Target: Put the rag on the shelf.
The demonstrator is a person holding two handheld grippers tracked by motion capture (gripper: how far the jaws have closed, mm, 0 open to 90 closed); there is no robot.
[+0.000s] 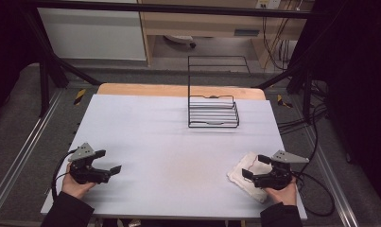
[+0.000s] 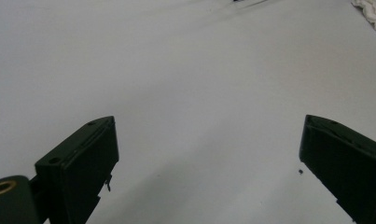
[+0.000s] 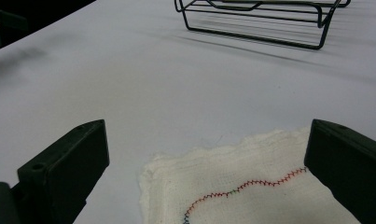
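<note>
White folded cloth point(image 1: 247, 176) lies flat at the near right corner of the desk point(image 1: 169, 142), red zigzag stitching visible in the right gripper view. Right tool point(image 1: 254, 166) hovers directly over it, jaws spread wide, holding nothing; cloth sits between and just ahead of the jaws, its near-left corner pointing toward the desk centre. Cloth's long axis looks to run diagonally, from near-right edge toward centre, though part is hidden under the hand. Left tool point(image 1: 108, 162) is well apart at the near left, jaws also wide open and empty, aimed across bare desk toward the cloth, whose edge shows at the top right of the left gripper view. Black wire rack point(image 1: 213, 113) stands at the far side, right of centre, empty. Right hand is clearly nearer; likely grasp is straight down onto the cloth.
</note>
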